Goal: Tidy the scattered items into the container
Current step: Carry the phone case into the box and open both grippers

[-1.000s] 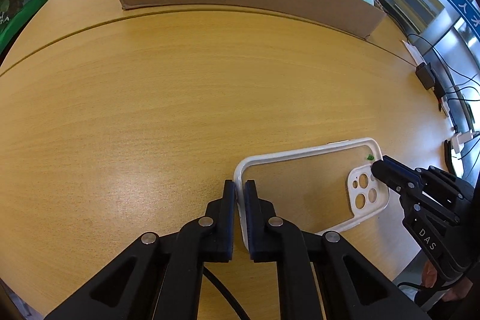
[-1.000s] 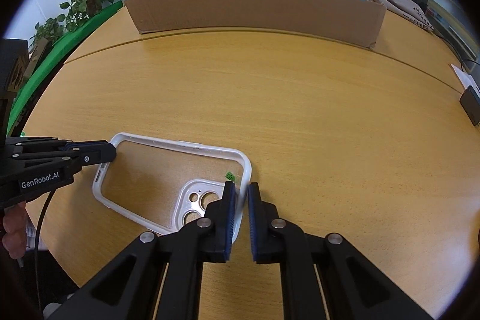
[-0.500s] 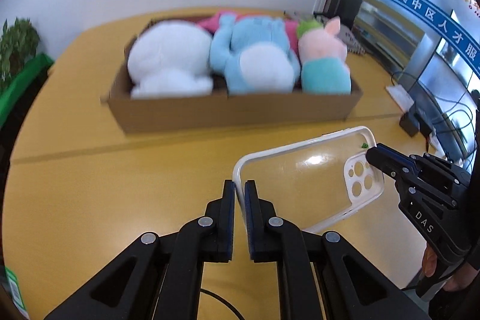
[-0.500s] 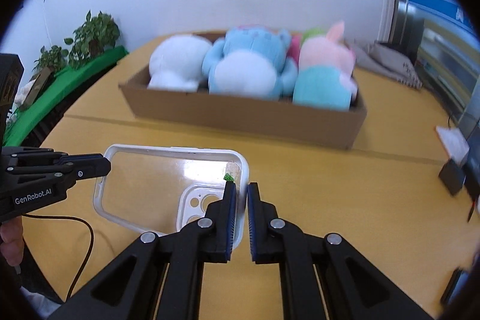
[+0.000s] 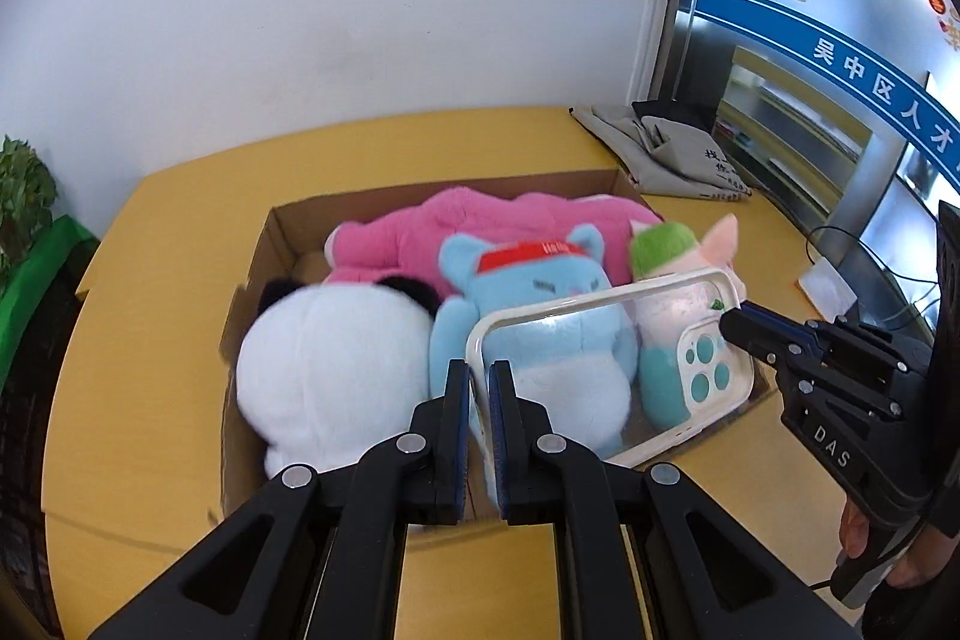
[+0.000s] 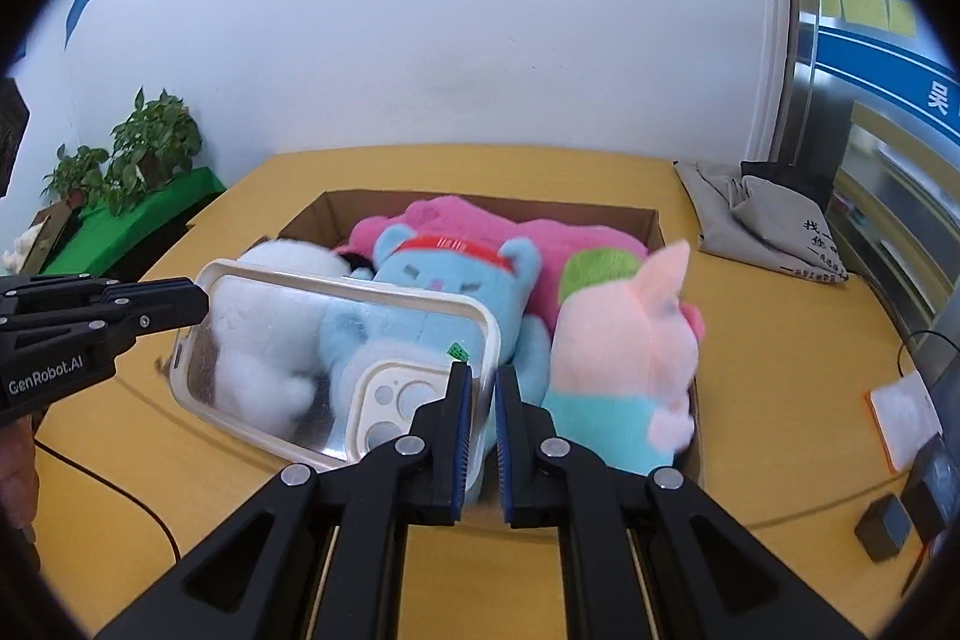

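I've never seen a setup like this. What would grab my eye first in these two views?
Probably the clear phone case, held in the air by both grippers at once: the left gripper pinches one end of its rim and the right gripper the other. Right behind it sits a cardboard box on the yellow table, crammed with plush toys: a white one, a blue one and a pink one.

Bright, even indoor light, soft shadows. Strong fisheye bending with black vignetted corners. The white round plush panda [image 5: 327,370] is motion-blurred; the clear plastic phone case [image 6: 336,364] carries glare.
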Tool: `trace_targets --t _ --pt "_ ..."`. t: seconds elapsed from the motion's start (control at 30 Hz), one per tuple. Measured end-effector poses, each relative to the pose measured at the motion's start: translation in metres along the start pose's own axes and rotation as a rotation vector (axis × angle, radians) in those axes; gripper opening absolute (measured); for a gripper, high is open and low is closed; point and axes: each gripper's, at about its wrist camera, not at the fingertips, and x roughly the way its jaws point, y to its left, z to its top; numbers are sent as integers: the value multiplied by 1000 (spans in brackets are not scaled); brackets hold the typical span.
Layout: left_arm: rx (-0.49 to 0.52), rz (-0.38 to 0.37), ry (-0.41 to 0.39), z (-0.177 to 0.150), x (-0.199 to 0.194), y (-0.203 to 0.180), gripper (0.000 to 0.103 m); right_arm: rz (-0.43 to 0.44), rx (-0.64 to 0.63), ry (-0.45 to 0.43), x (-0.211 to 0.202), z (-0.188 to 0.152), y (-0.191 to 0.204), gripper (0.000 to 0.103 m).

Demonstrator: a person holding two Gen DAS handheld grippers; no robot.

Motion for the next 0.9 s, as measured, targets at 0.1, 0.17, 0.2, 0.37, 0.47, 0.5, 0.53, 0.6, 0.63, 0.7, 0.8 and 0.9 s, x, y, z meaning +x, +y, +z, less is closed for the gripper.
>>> trace_targets --t 0.1,0.17,0.2,0.37,0.47,0.5,0.53,0.6,0.63,0.7,0.8,0.9 --pt "-7 -13 14 27 29 7 6 -10 13 1 26 27 -11 7" --pt "-19 -23 27 45 50 12 6 -24 10 6 44 42 -16 7" --pt "-25 -29 36 52 60 14 6 -27 10 14 53 48 -19 7" --pt "-33 -22 102 77 118 21 6 -54 5 102 112 64 -32 7" --pt "-42 -19 140 84 149 26 7 -65 15 159 146 64 -36 7" --pt "-52 -20 147 86 156 28 7 -74 15 169 154 64 -37 7" --pt "-63 -19 155 87 162 30 7 -79 16 176 159 65 -38 7" --pt "-65 -14 172 88 171 29 7 -86 18 187 167 67 -39 7" --pt "-62 -4 176 87 174 28 7 -91 15 188 168 68 -40 7" --pt "-60 16 176 87 178 26 9 -97 9 193 170 69 -40 7" --pt "-86 44 174 88 176 28 24 -93 13 193 166 69 -40 8" --pt "-115 74 131 88 156 33 70 -98 10 173 151 69 -42 35"
